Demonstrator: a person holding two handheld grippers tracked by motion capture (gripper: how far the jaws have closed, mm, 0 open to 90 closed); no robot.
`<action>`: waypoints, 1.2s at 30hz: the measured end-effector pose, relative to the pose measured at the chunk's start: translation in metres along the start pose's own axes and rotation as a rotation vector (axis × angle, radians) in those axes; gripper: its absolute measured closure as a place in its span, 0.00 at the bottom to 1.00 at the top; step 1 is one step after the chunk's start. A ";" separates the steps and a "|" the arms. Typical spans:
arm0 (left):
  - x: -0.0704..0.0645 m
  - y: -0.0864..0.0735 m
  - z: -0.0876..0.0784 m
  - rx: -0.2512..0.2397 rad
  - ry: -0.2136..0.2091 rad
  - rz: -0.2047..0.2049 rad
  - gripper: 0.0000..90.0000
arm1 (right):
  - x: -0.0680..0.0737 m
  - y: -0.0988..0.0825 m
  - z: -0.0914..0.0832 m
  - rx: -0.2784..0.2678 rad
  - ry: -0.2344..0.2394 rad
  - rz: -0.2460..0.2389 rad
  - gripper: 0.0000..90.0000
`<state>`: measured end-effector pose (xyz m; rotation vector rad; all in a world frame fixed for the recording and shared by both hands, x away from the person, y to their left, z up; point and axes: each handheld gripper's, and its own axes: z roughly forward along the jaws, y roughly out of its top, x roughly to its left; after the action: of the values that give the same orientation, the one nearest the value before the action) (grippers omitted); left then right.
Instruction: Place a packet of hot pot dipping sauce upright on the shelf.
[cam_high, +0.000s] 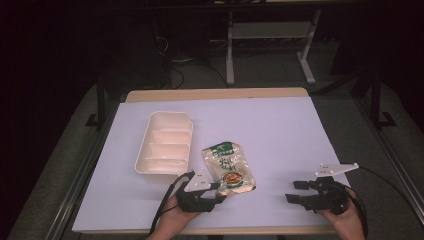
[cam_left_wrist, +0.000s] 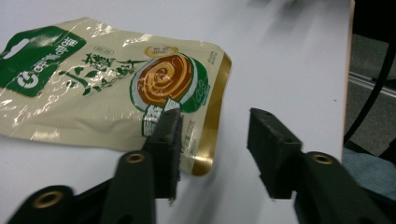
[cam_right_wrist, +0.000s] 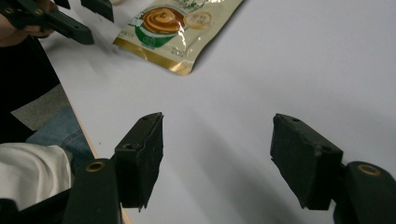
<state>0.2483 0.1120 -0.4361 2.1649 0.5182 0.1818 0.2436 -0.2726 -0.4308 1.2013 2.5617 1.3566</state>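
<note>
Glossy cream-and-green snack pouch (cam_high: 229, 168) flat on worktop (cam_high: 280, 130), long axis running away from the person, gold-edged end nearest, beside white tray (cam_high: 165, 143), left gripper (cam_high: 218, 192) fingers apart at its near corner, right gripper (cam_high: 294, 191) fingers apart, empty.

Black ribbed tongs (cam_right_wrist: 219, 158) with brass screw eyelets, grey three-cornered plates, trailing black cables.

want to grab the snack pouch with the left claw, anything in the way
Nothing visible does. The left claw is open right at the pouch's near corner, one jaw over its edge, with just bare white table cover around it.
</note>
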 end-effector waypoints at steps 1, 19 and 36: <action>0.000 0.001 0.003 0.004 0.004 0.001 0.68 | 0.000 0.003 0.001 -0.001 0.002 -0.005 0.38; 0.000 0.004 0.015 0.016 0.072 0.034 0.86 | -0.001 0.089 0.045 0.079 0.025 -0.125 0.38; 0.006 0.002 0.021 0.042 0.027 -0.005 0.93 | -0.009 0.147 0.099 0.174 0.080 -0.144 0.39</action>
<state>0.2608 0.0975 -0.4474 2.2049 0.5470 0.1989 0.3745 -0.1592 -0.3917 0.9768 2.8097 1.1990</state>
